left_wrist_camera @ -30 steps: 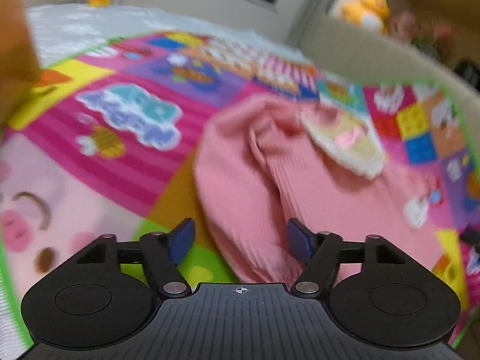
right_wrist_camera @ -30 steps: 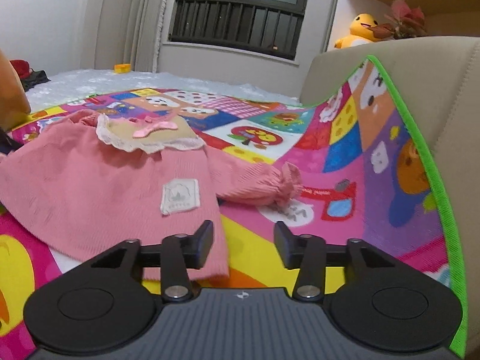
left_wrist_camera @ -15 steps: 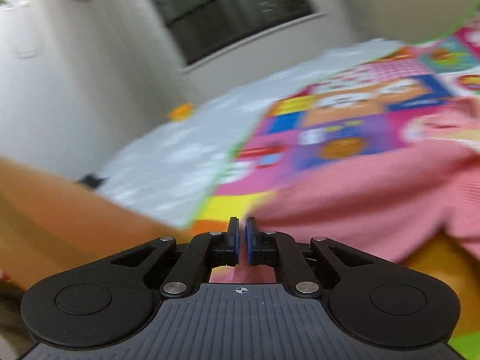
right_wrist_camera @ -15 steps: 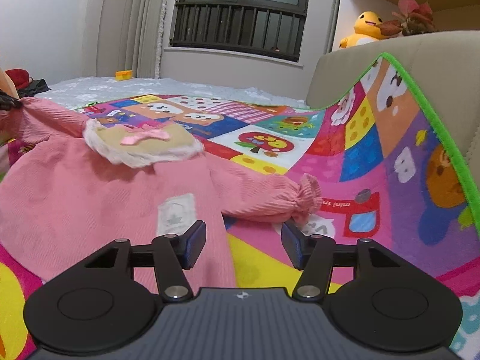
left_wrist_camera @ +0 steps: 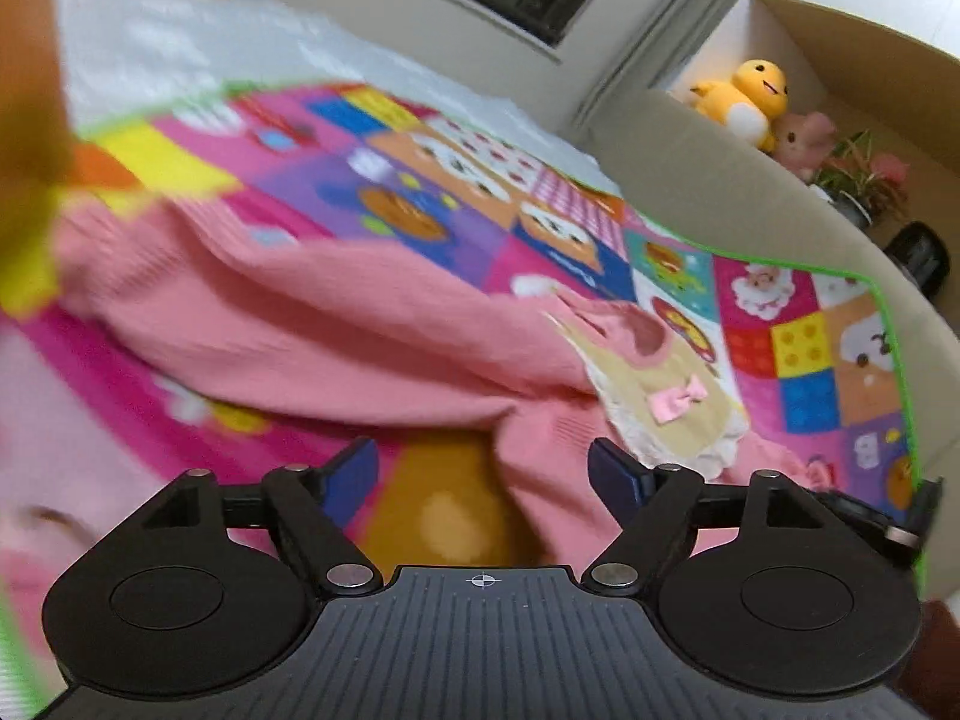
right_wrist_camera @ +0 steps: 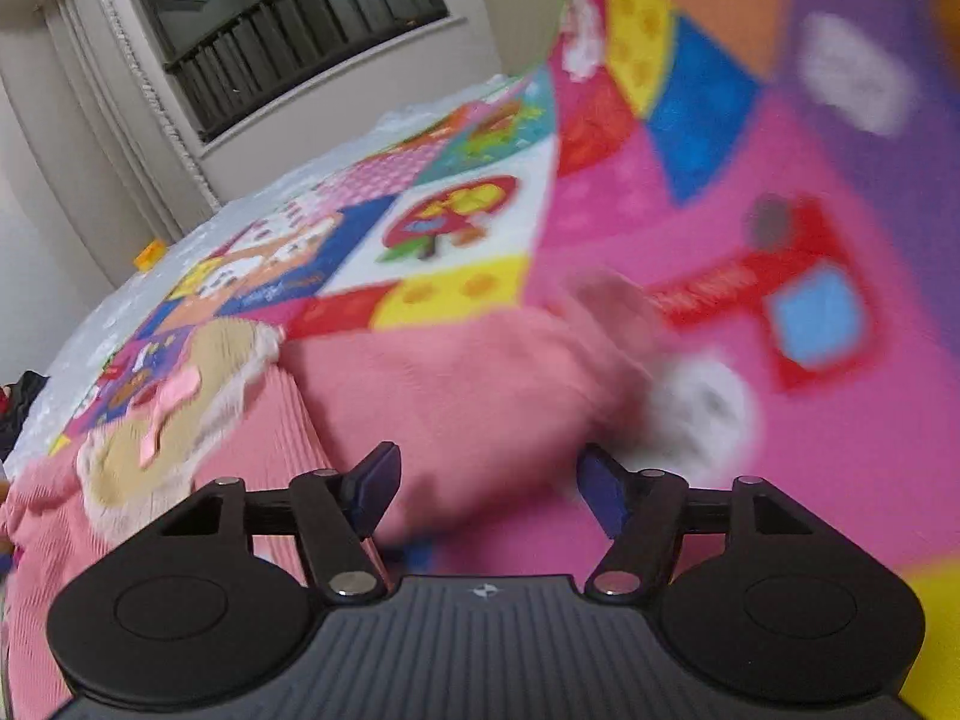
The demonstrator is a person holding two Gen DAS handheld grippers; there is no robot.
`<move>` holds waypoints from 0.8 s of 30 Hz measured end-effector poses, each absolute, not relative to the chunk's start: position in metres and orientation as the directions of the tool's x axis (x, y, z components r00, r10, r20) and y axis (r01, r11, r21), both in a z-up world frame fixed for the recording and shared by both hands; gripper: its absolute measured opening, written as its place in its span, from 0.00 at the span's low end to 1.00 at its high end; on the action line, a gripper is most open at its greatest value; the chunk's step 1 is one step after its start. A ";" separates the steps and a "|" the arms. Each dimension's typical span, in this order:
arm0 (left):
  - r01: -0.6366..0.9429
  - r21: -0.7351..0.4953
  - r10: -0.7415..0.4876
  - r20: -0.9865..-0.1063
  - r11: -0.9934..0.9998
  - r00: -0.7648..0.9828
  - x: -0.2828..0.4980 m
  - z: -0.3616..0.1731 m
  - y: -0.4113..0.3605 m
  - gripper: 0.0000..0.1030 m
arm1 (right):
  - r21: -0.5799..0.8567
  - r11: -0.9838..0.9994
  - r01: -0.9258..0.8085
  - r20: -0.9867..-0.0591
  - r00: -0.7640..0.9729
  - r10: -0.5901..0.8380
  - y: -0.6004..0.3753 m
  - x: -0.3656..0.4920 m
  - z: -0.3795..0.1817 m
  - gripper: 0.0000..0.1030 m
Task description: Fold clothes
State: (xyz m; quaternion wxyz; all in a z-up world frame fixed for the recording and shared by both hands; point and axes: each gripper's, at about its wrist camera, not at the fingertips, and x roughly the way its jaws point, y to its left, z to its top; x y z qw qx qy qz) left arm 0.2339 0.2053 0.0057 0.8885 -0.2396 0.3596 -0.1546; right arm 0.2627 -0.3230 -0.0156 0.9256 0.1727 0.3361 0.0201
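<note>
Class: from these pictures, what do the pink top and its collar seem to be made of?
Pink top: soft ribbed fabric, probably knit or fine corduroy; fine parallel ridges, matte, drapes in folds. Collar: smooth beige cloth edged with white frill, possibly lace; the blur leaves that open.

I can read no text from either wrist camera. The play mat (left_wrist_camera: pixel 420 222) carries cartoon panels, and the blue one (right_wrist_camera: pixel 282 285) has a line of yellow lettering that is too blurred and small for me to make out. A red patch (right_wrist_camera: pixel 708 285) on the mat shows pale smeared marks that may be letters; I cannot tell.
</note>
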 end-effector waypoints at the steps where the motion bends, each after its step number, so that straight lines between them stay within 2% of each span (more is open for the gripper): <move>1: 0.092 -0.563 -0.460 -0.560 0.821 0.689 0.244 -0.001 0.199 0.80 | 0.302 0.952 0.044 -0.614 0.773 0.159 -0.316 0.277 -0.012 0.10; 3: 0.060 -0.593 -0.460 -0.552 0.803 0.695 0.266 -0.013 0.191 0.80 | 0.199 0.980 -0.014 -0.586 0.800 0.130 -0.303 0.302 0.007 0.07; 5: 0.022 -0.573 -0.413 -0.563 0.819 0.716 0.289 -0.020 0.190 0.79 | 0.043 0.998 -0.036 -0.522 0.851 0.053 -0.294 0.318 0.034 0.04; 8: -0.022 -0.507 -0.323 -0.582 0.862 0.747 0.314 -0.025 0.195 0.71 | -0.215 0.976 0.034 -0.349 0.931 -0.109 -0.299 0.339 0.075 0.04; 9: -0.036 -0.476 -0.287 -0.588 0.879 0.756 0.320 -0.026 0.198 0.64 | -0.271 0.959 0.081 -0.312 0.935 -0.167 -0.308 0.349 0.080 0.04; 10: -0.049 -0.446 -0.254 -0.592 0.893 0.765 0.325 -0.026 0.203 0.56 | -0.304 0.946 0.110 -0.296 0.933 -0.203 -0.317 0.358 0.082 0.04; 11: -0.057 -0.427 -0.231 -0.591 0.903 0.772 0.329 -0.027 0.208 0.53 | -0.336 0.933 0.131 -0.290 0.928 -0.235 -0.324 0.367 0.080 0.04; 14: -0.102 -0.379 -0.154 -0.588 0.920 0.794 0.336 -0.028 0.225 0.50 | -0.422 0.892 0.159 -0.312 0.899 -0.308 -0.335 0.390 0.057 0.04; 16: -0.141 -0.364 -0.110 -0.588 0.921 0.801 0.341 -0.028 0.235 0.48 | -0.432 0.891 0.140 -0.367 0.875 -0.315 -0.340 0.398 0.034 0.05; 17: -0.147 -0.368 -0.108 -0.590 0.918 0.800 0.341 -0.027 0.237 0.47 | -0.416 0.901 0.124 -0.414 0.856 -0.309 -0.343 0.400 0.023 0.08; 18: -0.154 -0.373 -0.106 -0.591 0.915 0.800 0.341 -0.025 0.240 0.49 | -0.403 0.908 0.115 -0.449 0.840 -0.306 -0.345 0.400 0.014 0.16; 19: -0.158 -0.378 -0.107 -0.592 0.912 0.799 0.340 -0.024 0.242 0.56 | -0.397 0.911 0.113 -0.472 0.826 -0.308 -0.346 0.396 0.009 0.21; 20: -0.149 -0.385 -0.121 -0.593 0.911 0.796 0.336 -0.022 0.240 0.61 | -0.381 0.917 0.113 -0.485 0.820 -0.303 -0.348 0.388 0.006 0.33; 21: -0.121 -0.404 -0.159 -0.593 0.906 0.789 0.329 -0.020 0.237 0.69 | -0.355 0.927 0.116 -0.488 0.823 -0.290 -0.351 0.375 0.006 0.46; 24: 0.018 -0.536 -0.378 -0.570 0.844 0.729 0.302 -0.020 0.225 0.81 | -0.223 0.968 0.114 -0.519 0.827 -0.217 -0.360 0.327 0.012 0.62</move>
